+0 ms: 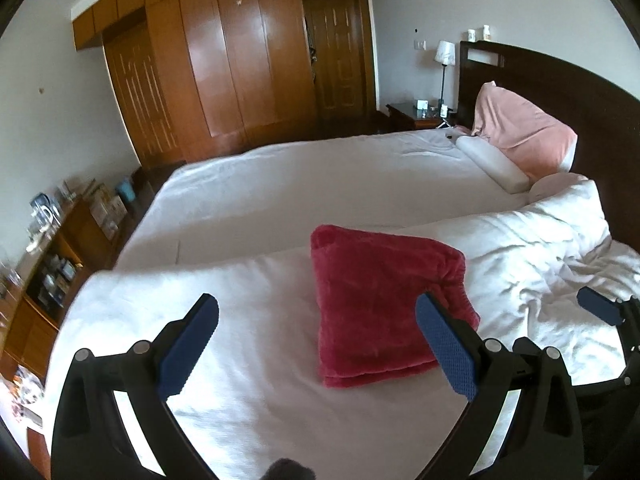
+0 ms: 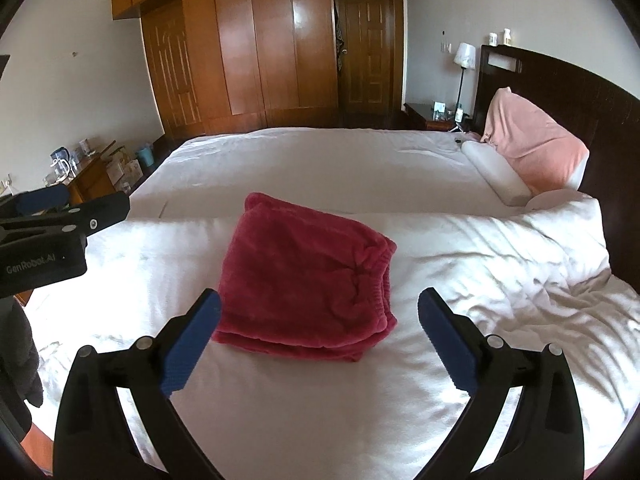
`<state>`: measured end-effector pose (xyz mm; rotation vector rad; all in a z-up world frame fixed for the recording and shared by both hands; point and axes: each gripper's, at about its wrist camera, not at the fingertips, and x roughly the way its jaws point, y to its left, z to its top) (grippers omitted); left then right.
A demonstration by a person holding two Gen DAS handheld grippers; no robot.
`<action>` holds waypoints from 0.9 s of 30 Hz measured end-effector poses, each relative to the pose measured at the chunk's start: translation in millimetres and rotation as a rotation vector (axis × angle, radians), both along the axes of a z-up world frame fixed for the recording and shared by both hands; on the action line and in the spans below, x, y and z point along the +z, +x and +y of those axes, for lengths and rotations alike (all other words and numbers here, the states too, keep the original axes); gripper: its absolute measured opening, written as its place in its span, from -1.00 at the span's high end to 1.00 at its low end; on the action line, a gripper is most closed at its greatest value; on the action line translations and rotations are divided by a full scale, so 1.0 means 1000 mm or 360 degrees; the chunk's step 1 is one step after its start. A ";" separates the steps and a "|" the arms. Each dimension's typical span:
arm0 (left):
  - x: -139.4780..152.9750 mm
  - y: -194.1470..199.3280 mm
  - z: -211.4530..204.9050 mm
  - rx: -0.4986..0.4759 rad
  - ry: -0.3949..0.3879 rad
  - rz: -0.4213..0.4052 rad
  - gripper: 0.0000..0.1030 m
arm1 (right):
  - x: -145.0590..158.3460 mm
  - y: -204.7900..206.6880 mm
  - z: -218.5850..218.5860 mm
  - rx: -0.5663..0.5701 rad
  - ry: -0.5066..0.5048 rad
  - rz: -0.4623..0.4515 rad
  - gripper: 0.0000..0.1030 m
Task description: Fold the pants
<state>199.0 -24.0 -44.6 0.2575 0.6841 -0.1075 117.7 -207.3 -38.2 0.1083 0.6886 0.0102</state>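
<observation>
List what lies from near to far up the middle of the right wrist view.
Right gripper, fingers spread with nothing between them → folded red pants → white duvet → bed sheet → wooden wardrobe.

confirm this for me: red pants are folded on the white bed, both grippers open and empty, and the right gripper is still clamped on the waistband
Not quite. The right gripper is not clamped on the waistband: the right wrist view shows its jaws wide apart with nothing between the pads. The red pants do lie folded on the white bed, and the left gripper is open and empty too.
</observation>
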 end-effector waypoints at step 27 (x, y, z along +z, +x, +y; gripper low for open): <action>0.003 -0.016 -0.012 -0.0069 0.0089 0.0049 -0.90 | 0.018 -0.013 0.010 -0.0035 -0.0041 0.0016 -0.94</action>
